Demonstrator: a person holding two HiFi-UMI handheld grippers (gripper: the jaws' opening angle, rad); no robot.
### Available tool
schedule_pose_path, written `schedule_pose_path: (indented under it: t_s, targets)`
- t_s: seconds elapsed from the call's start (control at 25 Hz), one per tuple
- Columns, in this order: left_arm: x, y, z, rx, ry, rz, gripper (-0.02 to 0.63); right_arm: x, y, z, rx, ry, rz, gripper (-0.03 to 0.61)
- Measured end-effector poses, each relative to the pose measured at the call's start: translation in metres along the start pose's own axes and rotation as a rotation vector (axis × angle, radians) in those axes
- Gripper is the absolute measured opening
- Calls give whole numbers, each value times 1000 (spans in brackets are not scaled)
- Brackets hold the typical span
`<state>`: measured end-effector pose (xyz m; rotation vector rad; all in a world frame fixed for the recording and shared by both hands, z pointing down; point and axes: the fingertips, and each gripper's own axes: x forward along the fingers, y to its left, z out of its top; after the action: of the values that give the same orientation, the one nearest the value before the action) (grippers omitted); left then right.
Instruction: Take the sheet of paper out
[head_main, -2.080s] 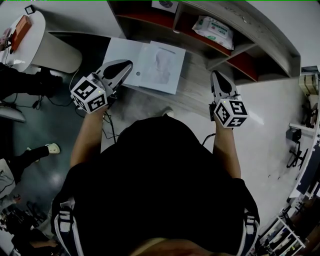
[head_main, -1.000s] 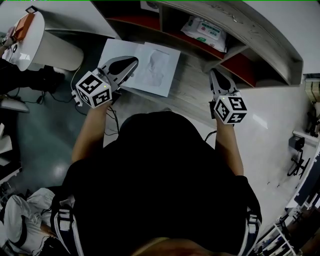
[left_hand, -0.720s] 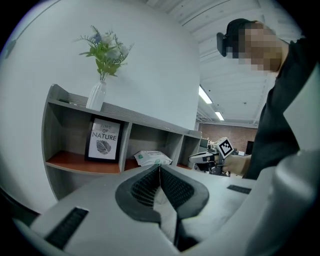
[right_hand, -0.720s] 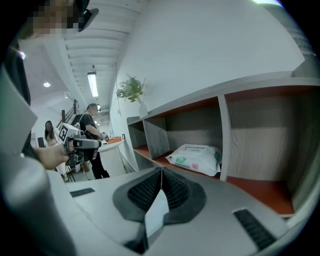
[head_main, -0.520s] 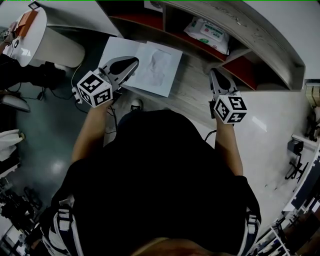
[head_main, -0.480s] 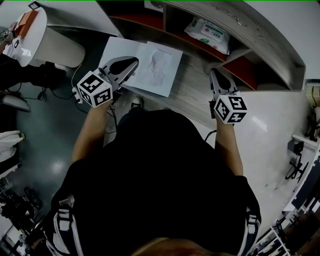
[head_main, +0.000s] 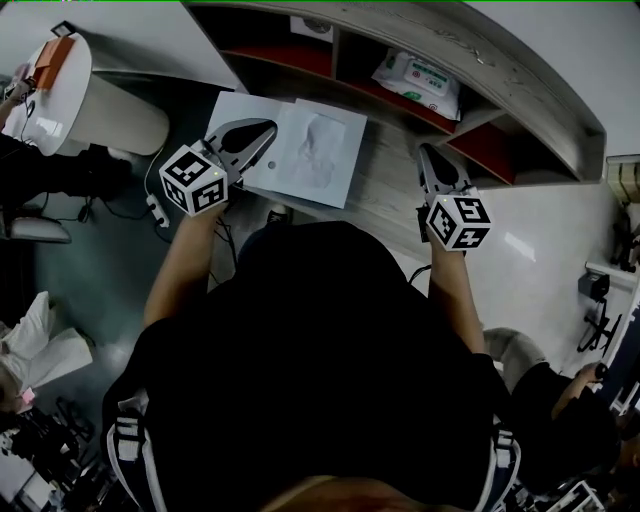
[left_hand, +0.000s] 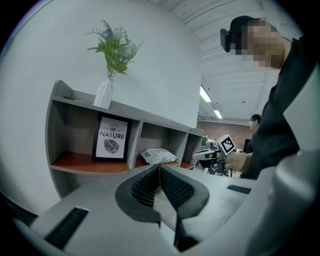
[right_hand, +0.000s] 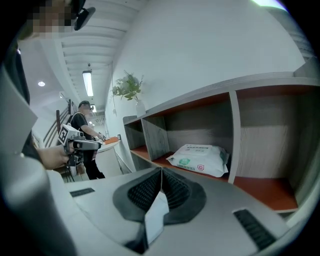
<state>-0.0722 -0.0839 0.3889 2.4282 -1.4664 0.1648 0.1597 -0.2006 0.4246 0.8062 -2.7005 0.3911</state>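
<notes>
A white sheet of paper (head_main: 318, 150) with a faint drawing hangs in the air in front of the shelf, at about gripper height. My left gripper (head_main: 268, 128) is shut on its near edge, and the sheet spreads out to both sides of the tips. In the left gripper view the jaws (left_hand: 160, 169) meet tightly, and the sheet itself is hidden below them. My right gripper (head_main: 427, 152) hovers to the right, apart from the sheet. Its jaws (right_hand: 161, 172) are shut with nothing gripped, pointing at the shelf.
A grey shelf unit (head_main: 520, 95) with red boards stands ahead, holding a pack of wipes (head_main: 418, 78) and a framed print (left_hand: 111, 142). A vase with a plant (left_hand: 106, 92) stands on top. A white round table (head_main: 95, 100) is at the left. A person (head_main: 560, 420) sits at the lower right.
My left gripper and the sheet have shifted slightly toward the shelf. The right gripper has stayed put. A person has come into view at the lower right.
</notes>
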Motion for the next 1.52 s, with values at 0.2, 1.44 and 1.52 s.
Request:
schedule_pose_path:
  t_s: [0.2, 1.44, 1.52]
  targets:
    - [2, 22, 9, 12, 5, -35, 25, 7, 1, 9, 8, -7, -50, 14]
    - [54, 115, -36, -64, 146, -207, 25, 30, 3, -33, 96, 122, -267, 14]
    - [59, 118, -42, -62, 161, -220, 25, 32, 1, -36, 102, 127, -277, 14]
